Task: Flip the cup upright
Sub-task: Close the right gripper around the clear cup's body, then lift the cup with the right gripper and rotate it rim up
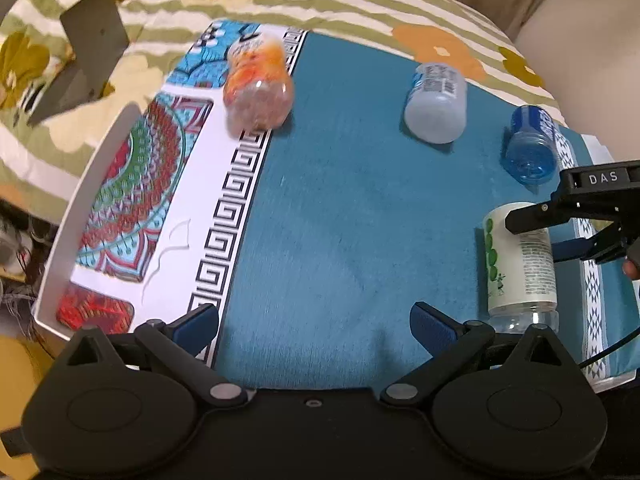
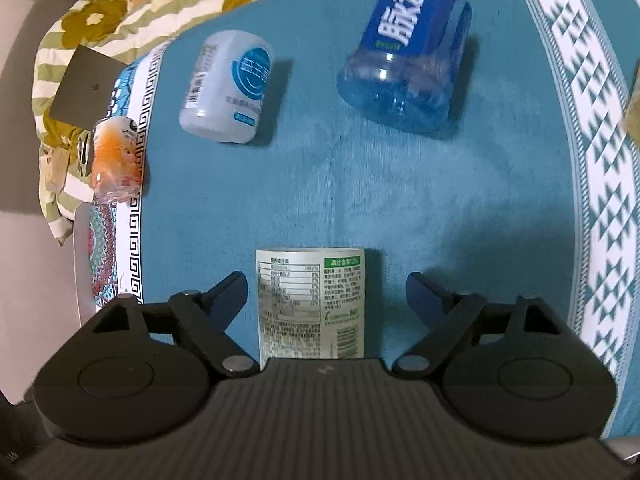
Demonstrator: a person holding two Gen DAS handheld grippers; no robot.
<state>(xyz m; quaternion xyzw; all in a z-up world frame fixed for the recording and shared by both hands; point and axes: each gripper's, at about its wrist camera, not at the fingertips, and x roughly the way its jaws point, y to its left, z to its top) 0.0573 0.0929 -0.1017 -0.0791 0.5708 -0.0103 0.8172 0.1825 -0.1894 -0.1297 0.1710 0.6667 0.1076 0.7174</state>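
Several cut-bottle cups stand upside down on the teal cloth (image 1: 340,220). The green-and-white labelled cup (image 2: 310,304) sits between the open fingers of my right gripper (image 2: 326,294), untouched on either side; it also shows in the left wrist view (image 1: 520,260), with the right gripper (image 1: 556,228) over its top. A blue cup (image 2: 408,60) (image 1: 532,144), a white cup (image 2: 226,88) (image 1: 436,102) and an orange cup (image 2: 116,160) (image 1: 258,84) stand farther back. My left gripper (image 1: 314,326) is open and empty, low over the cloth.
A white tray edge (image 1: 96,184) bounds the patterned cloth on the left. A grey card (image 1: 86,44) lies on the floral striped bedding (image 1: 360,4) behind. A patterned white border (image 2: 592,152) runs along the cloth's right side.
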